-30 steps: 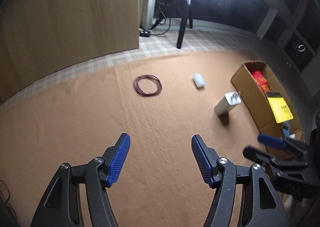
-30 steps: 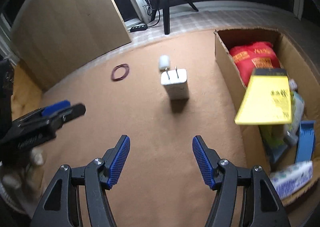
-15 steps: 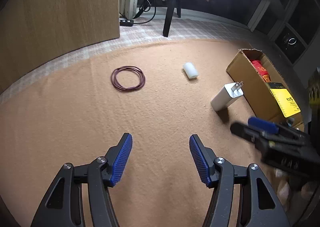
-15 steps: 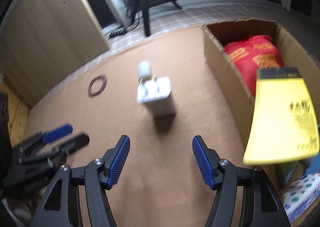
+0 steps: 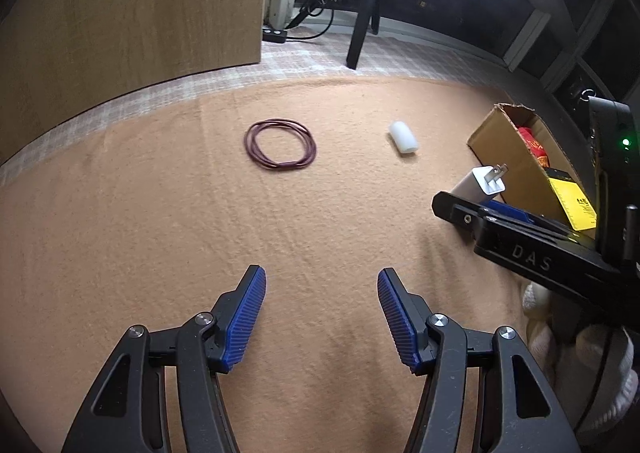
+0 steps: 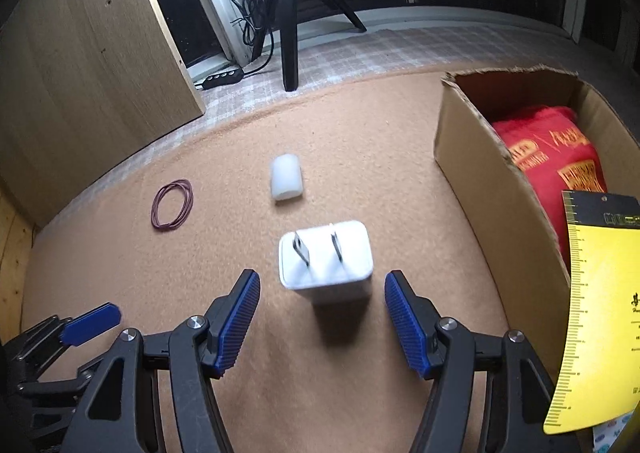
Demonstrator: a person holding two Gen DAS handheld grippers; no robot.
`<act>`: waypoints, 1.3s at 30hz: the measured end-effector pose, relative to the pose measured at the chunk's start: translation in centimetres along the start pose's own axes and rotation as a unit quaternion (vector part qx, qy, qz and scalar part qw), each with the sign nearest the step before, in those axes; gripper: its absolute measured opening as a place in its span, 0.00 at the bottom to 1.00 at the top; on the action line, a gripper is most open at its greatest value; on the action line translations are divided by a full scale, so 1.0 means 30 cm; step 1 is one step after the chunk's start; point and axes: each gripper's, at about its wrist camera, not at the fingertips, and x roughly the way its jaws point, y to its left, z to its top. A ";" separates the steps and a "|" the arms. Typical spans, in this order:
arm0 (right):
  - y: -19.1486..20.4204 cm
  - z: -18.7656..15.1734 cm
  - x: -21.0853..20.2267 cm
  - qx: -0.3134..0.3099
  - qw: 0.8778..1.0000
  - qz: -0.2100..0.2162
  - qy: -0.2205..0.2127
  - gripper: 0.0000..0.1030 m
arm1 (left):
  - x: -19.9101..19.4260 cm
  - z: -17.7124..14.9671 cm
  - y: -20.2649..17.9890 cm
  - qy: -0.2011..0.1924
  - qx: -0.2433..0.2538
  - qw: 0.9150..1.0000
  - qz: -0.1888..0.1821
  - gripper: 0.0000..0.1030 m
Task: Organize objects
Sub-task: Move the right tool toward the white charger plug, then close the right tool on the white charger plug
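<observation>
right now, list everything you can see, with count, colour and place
charger: 1, white, standing on the carpet with prongs up, just ahead of the right fingers
cylinder: 1, white, lying on the carpet beyond the charger
cord loop: 1, maroon, coiled flat on the carpet, left of the cylinder
cardboard box: 1, brown, open, on the carpet at right
red bag: 1, red with gold print, inside the box
yellow card: 1, yellow and black, leaning at the box's near end
carpet: 1, tan
tripod: 1, black, on the checked floor behind
power strip: 1, black, by the wooden panel
left gripper: open, empty
right gripper: open, not touching the charger
</observation>
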 end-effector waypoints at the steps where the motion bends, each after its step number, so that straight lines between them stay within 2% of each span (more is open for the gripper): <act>1: 0.002 0.001 0.004 -0.002 1.000 0.003 0.001 0.59 | -0.003 -0.002 0.005 -0.001 -0.001 1.000 0.000 0.61; 5: 0.025 0.003 0.013 -0.019 1.000 0.010 0.001 0.59 | -0.012 -0.009 0.025 -0.002 -0.008 1.000 0.001 0.61; 9: 0.049 -0.002 0.015 -0.032 0.999 0.018 0.004 0.50 | -0.017 -0.017 0.043 -0.003 -0.014 1.000 0.002 0.61; 18: 0.167 -0.035 0.022 -0.078 0.995 0.060 0.024 0.49 | -0.026 -0.041 0.084 -0.002 -0.020 1.000 0.013 0.61; 23: 0.172 -0.055 -0.005 -0.079 0.989 0.120 0.037 0.47 | -0.025 -0.044 0.096 -0.002 -0.024 1.000 0.015 0.61; 29: 0.094 -0.056 -0.075 -0.048 0.992 0.119 0.008 0.47 | -0.008 -0.032 0.065 -0.005 -0.019 1.000 0.000 0.61; 33: 0.116 -0.029 -0.061 -0.079 0.992 0.100 0.000 0.47 | 0.013 -0.018 0.018 -0.005 -0.006 1.000 -0.013 0.60; 37: 0.130 -0.006 -0.023 -0.090 0.991 0.103 0.013 0.37 | 0.051 0.012 -0.013 -0.002 -0.002 1.000 -0.022 0.55; 39: 0.128 0.005 -0.014 -0.088 0.990 0.105 0.015 0.36 | 0.064 0.030 -0.037 -0.006 0.014 1.000 -0.020 0.54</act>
